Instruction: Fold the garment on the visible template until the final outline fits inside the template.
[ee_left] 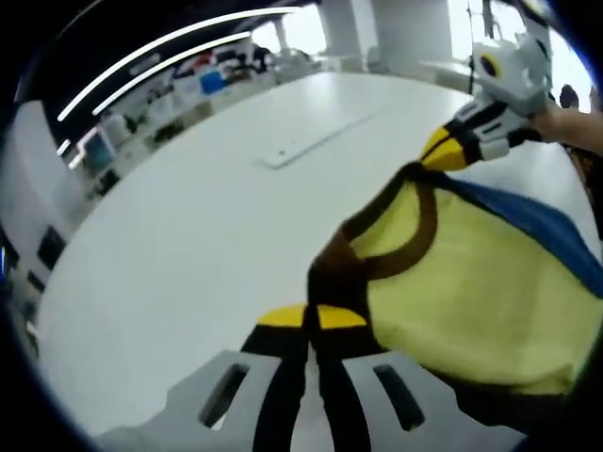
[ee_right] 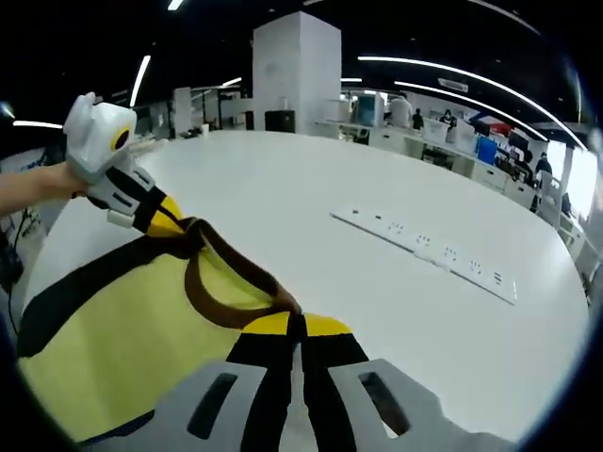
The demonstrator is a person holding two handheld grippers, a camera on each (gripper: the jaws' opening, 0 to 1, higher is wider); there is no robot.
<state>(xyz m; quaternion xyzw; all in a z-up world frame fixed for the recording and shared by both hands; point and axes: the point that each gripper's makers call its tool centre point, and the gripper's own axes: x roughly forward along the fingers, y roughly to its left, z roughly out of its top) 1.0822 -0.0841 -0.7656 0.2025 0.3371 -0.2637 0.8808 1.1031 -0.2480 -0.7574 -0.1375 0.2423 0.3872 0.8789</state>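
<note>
Garment [ee_left: 471,282]: yellow shirt, brown neckband, blue panel, held up above white table [ee_left: 188,235], stretched between both tools. Left gripper [ee_left: 311,320]: jaws pinched together on neckband, at garment's left shoulder. Right gripper [ee_right: 295,325]: jaws clamped on neckband at opposite shoulder. Power strip [ee_right: 424,252]: flat on table, beyond garment.

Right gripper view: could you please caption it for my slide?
Both grippers pinch the yellow garment's brown collar above the white table.

The yellow garment [ee_left: 471,282] runs off the left gripper view's right edge; its lower hem is unseen.
</note>
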